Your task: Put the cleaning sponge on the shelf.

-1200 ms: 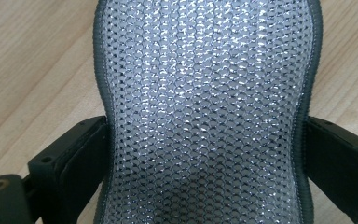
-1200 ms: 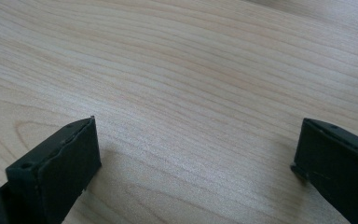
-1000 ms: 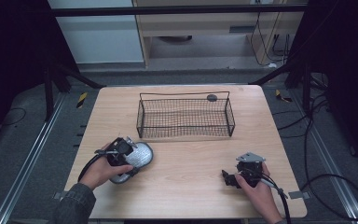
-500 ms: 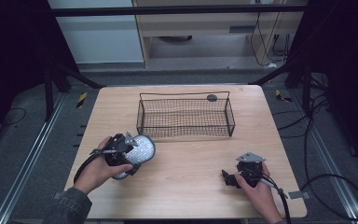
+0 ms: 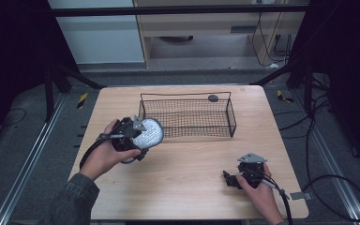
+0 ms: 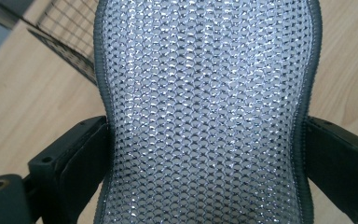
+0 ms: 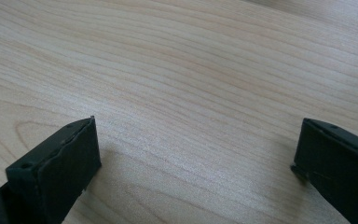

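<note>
A silver mesh scrubbing pad (image 5: 148,133) with a dark grey edge is clamped in my left gripper (image 5: 138,135), held above the table just left of the black wire basket (image 5: 187,116). In the left gripper view the pad (image 6: 205,112) stands between both black jaws, which press on its sides, with a corner of the basket (image 6: 65,42) behind it. My right gripper (image 5: 232,180) rests low on the table near the front right, jaws wide apart with bare wood (image 7: 191,93) between them.
A small dark round object (image 5: 213,98) lies on the table behind the basket's far rim. The wooden table (image 5: 192,187) has bare wood between the two grippers. Cables trail on the floor at the right.
My left gripper has lifted the mesh pad off the table and carried it up and right, toward the basket's left end. The right gripper has stayed put.
</note>
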A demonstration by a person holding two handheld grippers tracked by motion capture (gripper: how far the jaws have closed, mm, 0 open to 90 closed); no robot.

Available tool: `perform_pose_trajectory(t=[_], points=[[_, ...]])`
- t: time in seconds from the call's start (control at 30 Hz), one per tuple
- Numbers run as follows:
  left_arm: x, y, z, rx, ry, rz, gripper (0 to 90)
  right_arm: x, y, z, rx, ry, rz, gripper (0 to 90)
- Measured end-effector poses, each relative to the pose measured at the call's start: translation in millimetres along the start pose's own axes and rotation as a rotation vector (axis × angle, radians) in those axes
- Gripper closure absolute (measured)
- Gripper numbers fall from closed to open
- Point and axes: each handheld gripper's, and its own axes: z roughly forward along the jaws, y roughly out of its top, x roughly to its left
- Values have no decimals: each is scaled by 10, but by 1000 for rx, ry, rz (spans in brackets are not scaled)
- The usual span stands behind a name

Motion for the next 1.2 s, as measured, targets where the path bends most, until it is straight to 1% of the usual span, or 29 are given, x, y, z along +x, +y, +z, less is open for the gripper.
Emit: perform_pose_trajectory(t=[0.1, 0.13, 0.23, 0.3, 0.33, 0.4, 0.47, 0.53, 0.57, 0.6, 0.67, 0.73, 0.77, 0.8, 0.87, 0.9, 0.97, 1.0, 1.03, 1.07, 1.1, 1.2], points=[[42, 147, 9, -12, -1, 26, 37, 0, 0, 0, 0, 0, 0, 4], [62, 203, 22, -23, -4, 31, 37, -3, -2, 0, 1, 0, -6, 4], [113, 326, 62, -28, 7, 51, 37, -3, -2, 0, 1, 0, -6, 4], [144, 390, 89, -34, 3, 52, 37, -1, -1, 0, 1, -1, -3, 4], [184, 473, 131, -33, 3, 63, 37, -3, -2, 0, 1, 0, -6, 4], [199, 499, 145, -32, 1, 65, 37, -1, -1, 0, 0, -1, -2, 4], [232, 565, 175, -31, 3, 76, 37, -3, -2, 0, 1, 0, -6, 4], [276, 659, 191, -45, -1, 86, 37, -3, -2, 0, 1, 0, -6, 4], [276, 659, 191, -45, -1, 86, 37, 2, 0, 0, -1, 0, 1, 4], [290, 703, 191, -53, -1, 96, 38, -1, -2, -1, 1, -1, -6, 5], [293, 725, 194, -55, -6, 100, 37, 0, -2, -2, 2, -1, -4, 5], [297, 775, 207, -54, -5, 121, 37, 1, -3, -3, 2, -2, -4, 5], [302, 795, 214, -52, -7, 126, 37, 1, -3, -3, 2, -2, -4, 5], [323, 859, 247, -46, -23, 137, 37, 0, -6, 0, -2, -6, -10, 5], [339, 889, 263, -44, -29, 139, 38, 5, -9, -4, -2, -8, -7, 5], [367, 950, 299, -30, -25, 147, 37, 10, -10, -7, -2, -5, 2, 5], [374, 981, 312, -24, -21, 152, 37, 9, -16, -13, -2, -4, -2, 5], [377, 1012, 322, -24, -17, 157, 37, 9, -16, -13, -2, -4, -2, 5], [381, 1043, 330, -27, -13, 157, 37, 16, -18, -19, -2, -3, 11, 5], [396, 1093, 348, -32, -5, 156, 38, 15, -20, -21, -1, -4, 8, 5], [396, 1093, 348, -32, -5, 156, 37, 15, -20, -21, -1, -4, 8, 5], [416, 1153, 397, -27, 20, 161, 37, 12, -25, -30, 2, -6, 6, 5]])
